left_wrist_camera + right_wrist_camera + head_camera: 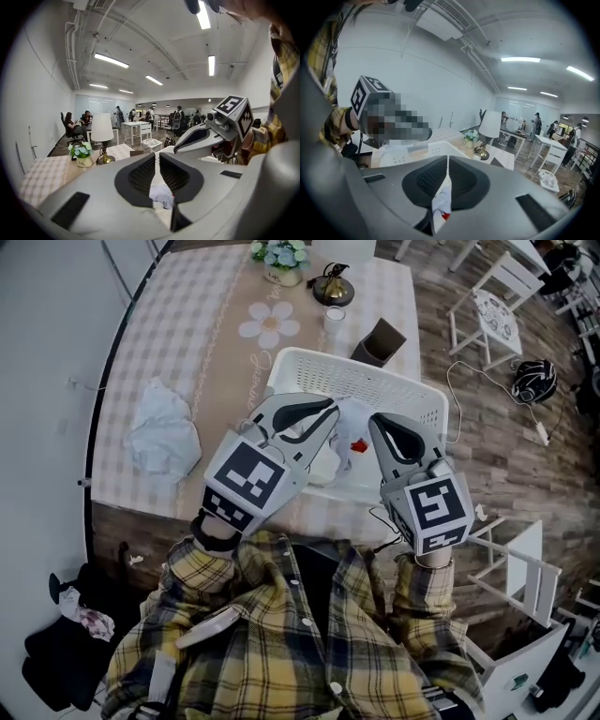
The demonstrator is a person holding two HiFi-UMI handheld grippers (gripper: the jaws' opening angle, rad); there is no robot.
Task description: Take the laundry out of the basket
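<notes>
A white laundry basket [375, 371] stands on the checked table just in front of me. Inside it lies a white cloth with a red mark [345, 442]. Both grippers hang over the basket, side by side, with the cloth between and below them. My left gripper [330, 409] has its jaws a narrow slit apart, and the cloth [161, 194] shows through the gap, below the pads. My right gripper [375, 423] has its tips together [447, 161]. Through the gap at the base of its jaws shows the white cloth [440, 201] with its red mark. The basket rim [426, 150] lies beyond it.
A crumpled pale garment [164, 427] lies on the table left of the basket. Behind the basket stand a brown box [380, 341], a cup [335, 320], a lamp [333, 287] and a flower pot [281, 259]. White chairs [492, 306] stand on the floor at right.
</notes>
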